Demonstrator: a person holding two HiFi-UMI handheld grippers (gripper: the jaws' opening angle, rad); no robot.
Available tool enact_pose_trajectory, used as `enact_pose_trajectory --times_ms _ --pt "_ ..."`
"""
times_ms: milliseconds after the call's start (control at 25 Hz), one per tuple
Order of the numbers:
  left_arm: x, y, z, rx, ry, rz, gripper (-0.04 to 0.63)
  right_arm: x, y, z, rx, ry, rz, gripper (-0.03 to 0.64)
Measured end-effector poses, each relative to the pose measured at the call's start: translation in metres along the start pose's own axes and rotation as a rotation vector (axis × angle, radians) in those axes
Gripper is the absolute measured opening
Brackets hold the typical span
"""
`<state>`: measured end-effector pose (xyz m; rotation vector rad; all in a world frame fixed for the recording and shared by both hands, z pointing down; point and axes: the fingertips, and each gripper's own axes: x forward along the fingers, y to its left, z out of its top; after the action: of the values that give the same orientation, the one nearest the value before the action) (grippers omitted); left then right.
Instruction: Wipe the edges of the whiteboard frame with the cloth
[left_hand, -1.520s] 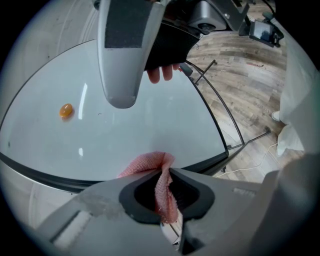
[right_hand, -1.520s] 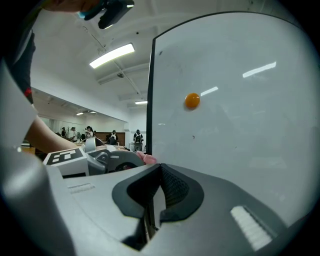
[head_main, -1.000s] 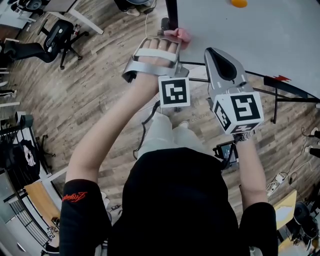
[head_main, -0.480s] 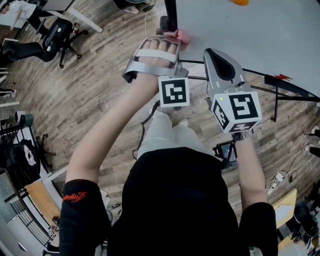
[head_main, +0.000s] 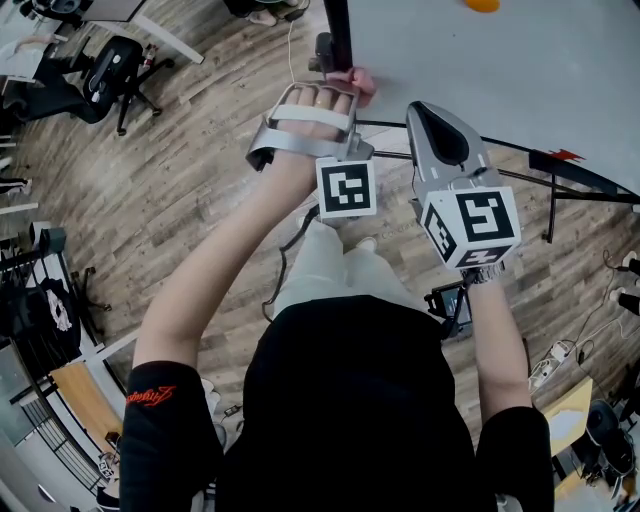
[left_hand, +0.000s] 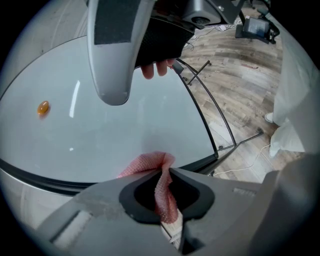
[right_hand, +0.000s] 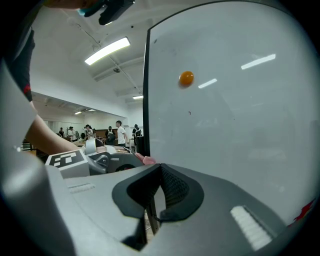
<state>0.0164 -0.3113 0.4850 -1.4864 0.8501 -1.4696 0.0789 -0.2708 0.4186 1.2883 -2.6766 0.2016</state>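
Note:
The whiteboard (head_main: 500, 80) stands in front of me, with its black frame (head_main: 337, 30) at the left edge. A pink cloth (head_main: 358, 78) is pressed against the frame's lower left corner, and my left gripper (head_main: 343, 78) is shut on it. In the left gripper view the cloth (left_hand: 162, 192) hangs pinched between the jaws over the frame (left_hand: 35, 177). My right gripper (head_main: 425, 110) hovers close by at the board's lower edge, shut with nothing in it. In the right gripper view the frame (right_hand: 146, 90) runs upright, with the cloth (right_hand: 149, 160) showing beside it.
An orange magnet (head_main: 478, 5) sticks to the board. The stand's black legs (head_main: 560, 180) reach over the wooden floor. Office chairs (head_main: 115, 70) stand at the far left. Cables and a power strip (head_main: 552, 357) lie at the right.
Almost nothing differs. The left gripper with the cloth has shifted only slightly at the frame's corner, and the right gripper stays in place.

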Motion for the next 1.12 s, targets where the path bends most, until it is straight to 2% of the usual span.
enact_pose_trajectory --times_ms 1120 --pt "0.021 -0.045 0.001 0.001 -0.007 -0.066 0.026 0.006 -0.011 -0.033 0.041 0.067 -0.013 0.002"
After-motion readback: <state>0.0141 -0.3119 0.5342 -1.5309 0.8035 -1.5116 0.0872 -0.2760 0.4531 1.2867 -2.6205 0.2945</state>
